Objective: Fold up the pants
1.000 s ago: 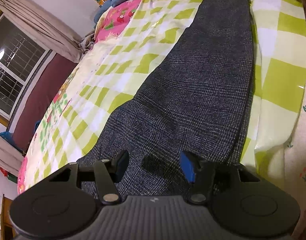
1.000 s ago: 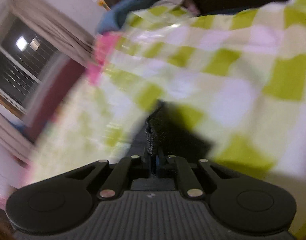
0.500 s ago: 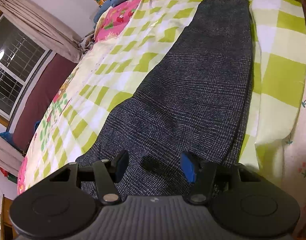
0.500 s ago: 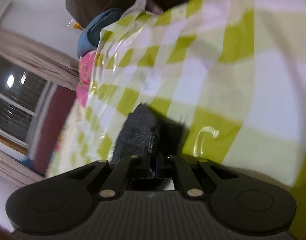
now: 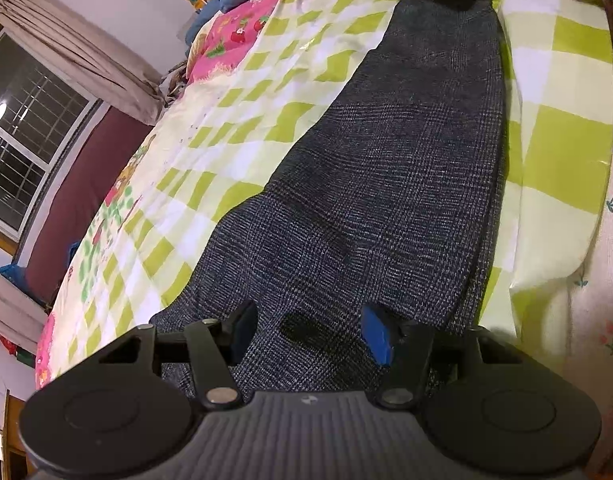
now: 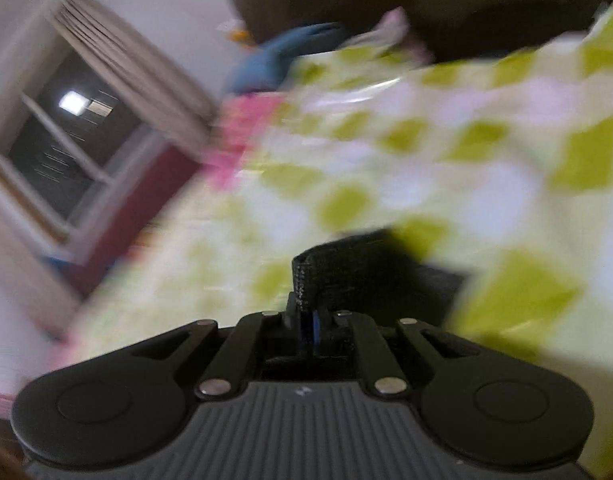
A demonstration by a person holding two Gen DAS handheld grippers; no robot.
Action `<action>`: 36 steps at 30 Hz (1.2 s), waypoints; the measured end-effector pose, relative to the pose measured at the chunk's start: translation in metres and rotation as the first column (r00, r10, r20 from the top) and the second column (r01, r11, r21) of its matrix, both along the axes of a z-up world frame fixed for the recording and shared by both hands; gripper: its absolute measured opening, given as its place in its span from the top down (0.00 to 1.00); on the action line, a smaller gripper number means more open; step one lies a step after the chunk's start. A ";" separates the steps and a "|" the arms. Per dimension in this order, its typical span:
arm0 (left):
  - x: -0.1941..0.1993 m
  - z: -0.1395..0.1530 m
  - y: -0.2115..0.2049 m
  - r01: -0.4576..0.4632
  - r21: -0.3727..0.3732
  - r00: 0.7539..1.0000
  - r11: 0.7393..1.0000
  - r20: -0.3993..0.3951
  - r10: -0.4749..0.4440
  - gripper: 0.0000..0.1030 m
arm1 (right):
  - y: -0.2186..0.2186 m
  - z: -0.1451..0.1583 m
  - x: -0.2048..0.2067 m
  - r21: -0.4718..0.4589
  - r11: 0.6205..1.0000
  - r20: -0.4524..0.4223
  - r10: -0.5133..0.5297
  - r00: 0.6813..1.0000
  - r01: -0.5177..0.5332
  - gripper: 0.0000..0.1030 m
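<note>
1. Dark grey checked woven pants point(image 5: 406, 168) lie lengthwise on a bed covered by a green-and-white checked sheet point(image 5: 266, 80), stretching away ahead of the left gripper point(image 5: 308, 332).
2. Left gripper's fingers point(image 5: 376, 334) stand partly apart over the near end of the pants; nothing is pinched. Whether the tips touch the cloth cannot be told.
3. Right gripper point(image 6: 308, 320): fingers narrow, clamped on a dark hem edge of the pants point(image 6: 346, 268), which rises just ahead of them.
4. Right view is motion-blurred; sheet point(image 6: 446, 160) lies beyond the fingers.
</note>
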State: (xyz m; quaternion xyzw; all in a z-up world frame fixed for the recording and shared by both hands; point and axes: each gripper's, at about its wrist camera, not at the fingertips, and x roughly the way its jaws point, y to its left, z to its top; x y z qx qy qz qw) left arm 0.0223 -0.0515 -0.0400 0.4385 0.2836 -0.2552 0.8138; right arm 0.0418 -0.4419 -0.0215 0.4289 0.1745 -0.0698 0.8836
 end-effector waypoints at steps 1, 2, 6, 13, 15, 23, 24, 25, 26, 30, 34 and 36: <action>0.000 0.000 0.000 0.000 0.000 1.000 1.000 0.000 0.000 0.31 | -0.001 -0.003 0.001 -0.032 0.999 -0.019 -0.019 1.000 0.018 0.95; 0.000 0.000 0.000 0.001 0.000 1.000 1.000 0.000 -0.001 0.31 | -0.007 -0.010 0.004 -0.054 0.997 -0.084 -0.067 0.994 0.062 0.95; 0.001 -0.001 -0.001 -0.002 -0.005 1.000 1.000 0.001 0.002 0.31 | -0.031 -0.033 -0.004 -0.111 0.980 -0.234 -0.188 0.954 0.166 0.95; 0.001 -0.002 -0.003 0.008 0.009 1.000 1.000 0.006 -0.008 0.31 | -0.025 -0.029 0.009 -0.215 0.971 -0.287 -0.162 0.944 0.101 0.94; 0.001 -0.002 -0.002 0.009 0.009 1.000 1.000 0.006 -0.009 0.31 | -0.018 -0.025 0.015 -0.218 0.972 -0.274 -0.149 0.950 0.089 0.94; 0.003 0.000 -0.001 0.009 0.010 1.000 1.000 -0.002 -0.009 0.29 | 0.000 0.018 0.018 -0.056 0.994 0.085 0.095 0.992 -0.090 0.95; 0.003 -0.001 -0.001 0.006 0.006 1.000 1.000 -0.002 -0.006 0.28 | -0.007 0.008 0.022 -0.082 0.994 0.041 0.076 0.996 -0.072 0.95; 0.003 -0.001 0.000 0.004 0.003 1.000 1.000 0.000 -0.004 0.28 | -0.020 -0.010 0.029 -0.063 0.997 -0.065 0.032 0.997 -0.036 0.95; 0.002 -0.002 0.000 0.004 0.002 1.000 1.000 0.004 -0.004 0.28 | -0.035 -0.030 0.034 0.013 1.000 -0.183 -0.017 0.983 0.020 0.94; 0.001 -0.003 0.000 -0.001 0.000 1.000 1.000 0.007 0.001 0.28 | -0.045 -0.045 0.009 0.044 0.992 -0.210 -0.106 0.972 0.117 0.94; 0.002 -0.002 -0.002 0.013 0.015 1.000 1.000 0.007 -0.013 0.28 | -0.041 -0.046 0.001 0.014 0.991 -0.230 -0.127 0.965 0.134 0.94; 0.001 -0.002 -0.002 0.012 0.015 1.000 1.000 0.008 -0.012 0.28 | -0.035 -0.039 -0.003 -0.056 0.988 -0.241 -0.151 0.959 0.141 0.93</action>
